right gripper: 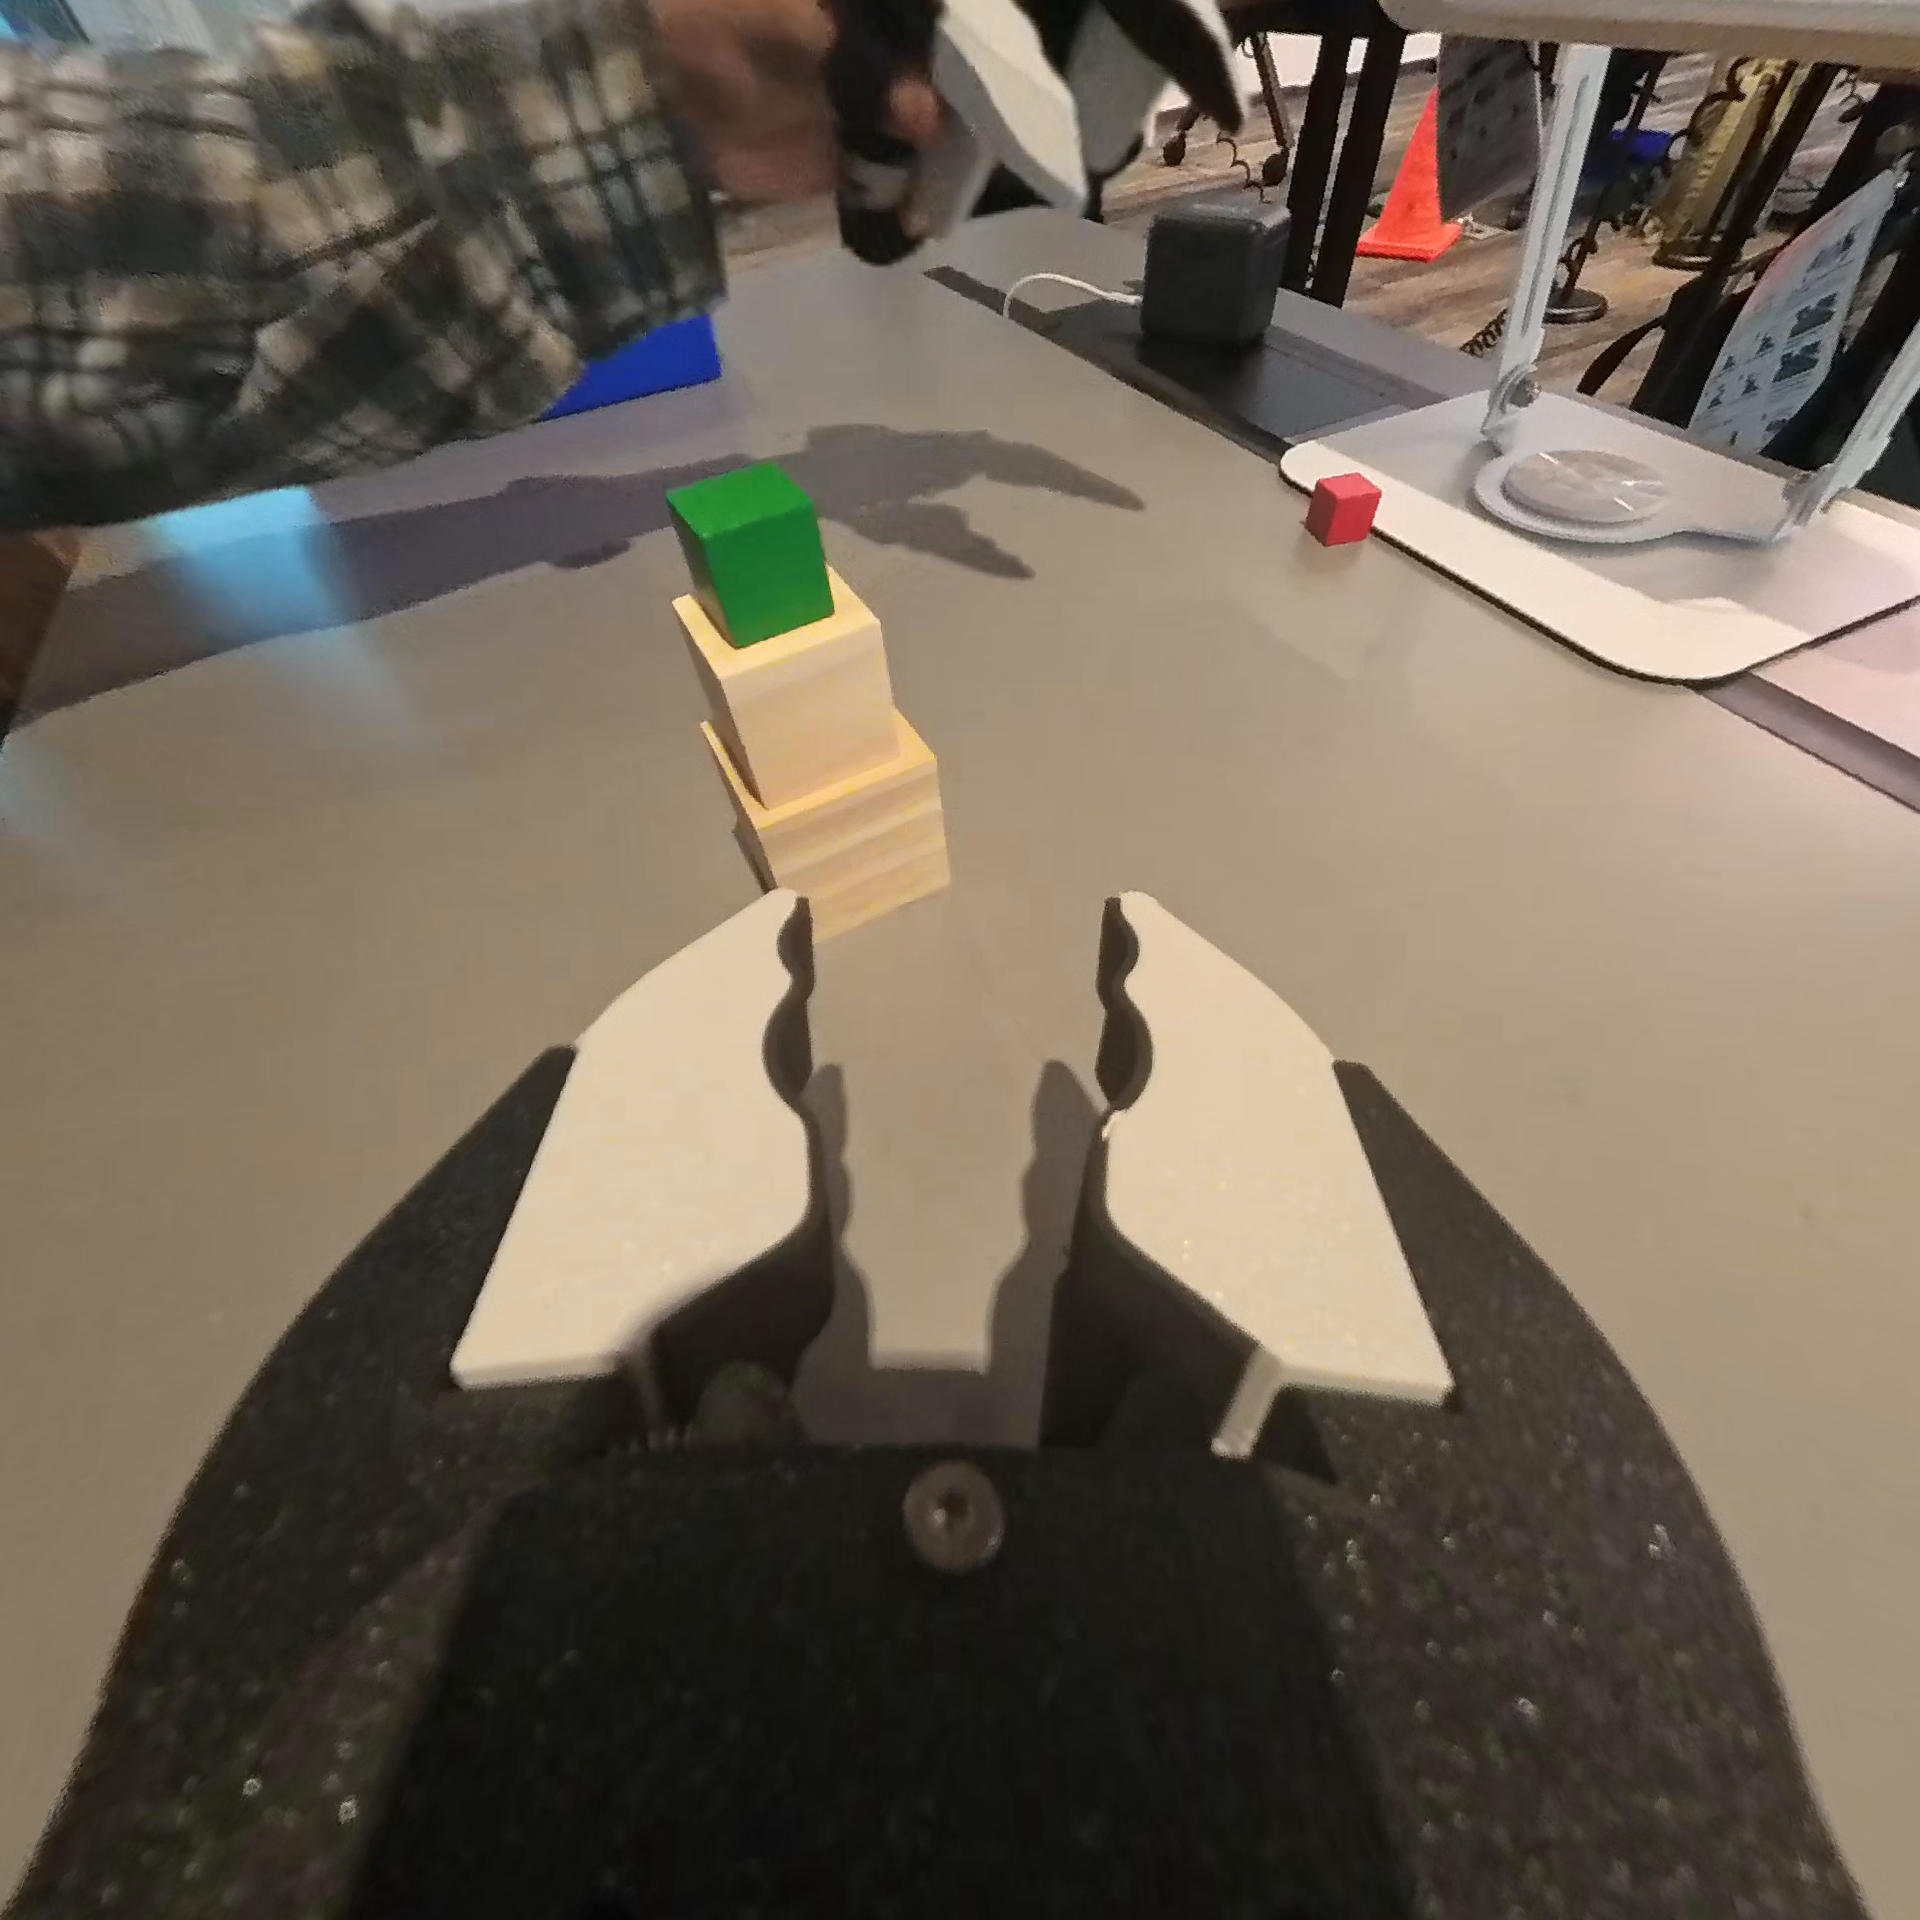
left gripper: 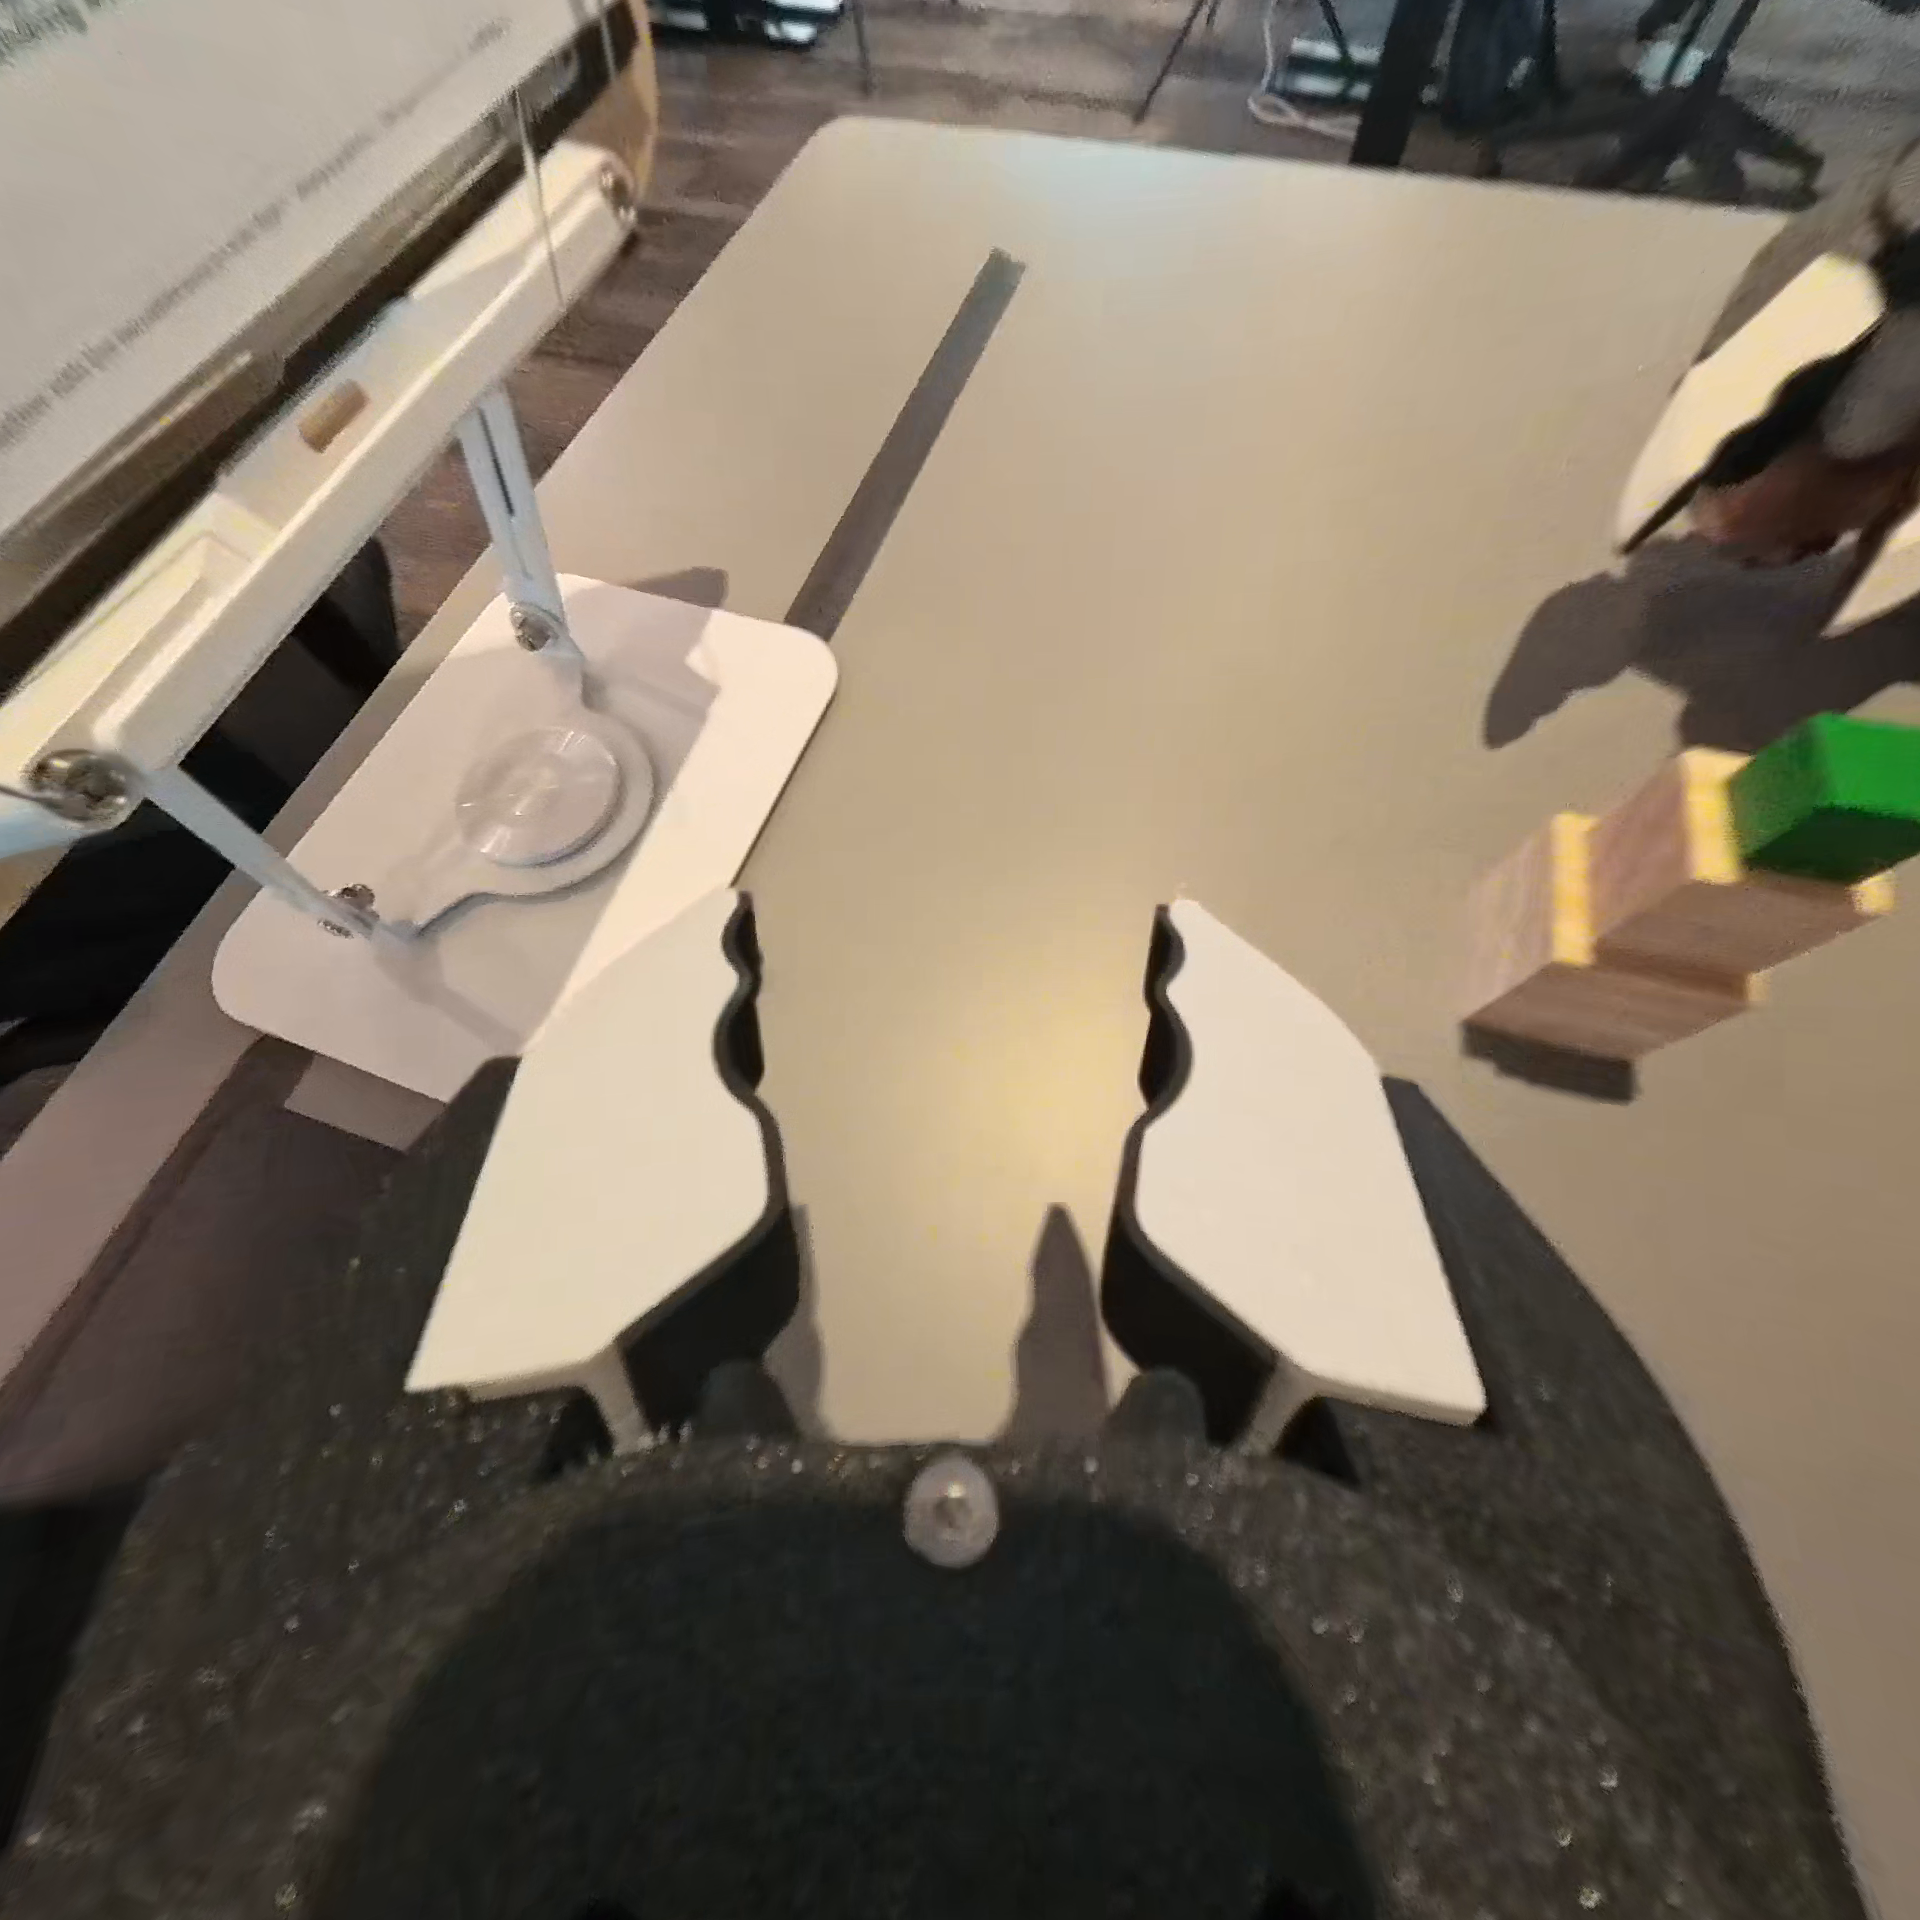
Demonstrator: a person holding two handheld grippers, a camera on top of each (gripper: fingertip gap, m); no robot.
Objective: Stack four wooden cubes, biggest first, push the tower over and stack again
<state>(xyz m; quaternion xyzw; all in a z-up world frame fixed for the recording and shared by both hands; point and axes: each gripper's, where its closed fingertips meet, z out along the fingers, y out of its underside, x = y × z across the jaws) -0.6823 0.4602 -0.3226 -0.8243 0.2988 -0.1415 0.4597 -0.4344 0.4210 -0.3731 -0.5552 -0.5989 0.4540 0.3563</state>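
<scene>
On the grey bench (right gripper: 1351, 935) a tower is seen: a green cube (right gripper: 753, 551) on a pale cube (right gripper: 795, 696) on a larger pale cube (right gripper: 852, 831). A small red cube (right gripper: 1342, 507) lies well apart beside a white stand base (right gripper: 1621, 613). Both the right hand-held gripper (right gripper: 951, 935) and left hand-held gripper (left gripper: 951, 935) are held wide, empty.

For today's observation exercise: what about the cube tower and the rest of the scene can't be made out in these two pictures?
- Left wrist view: the green cube and tower are cut off by the right edge and motion-blurred.
- Right wrist view: the blue block is mostly hidden by the plaid sleeve.
- Right wrist view: the left claw is blurred.
</scene>
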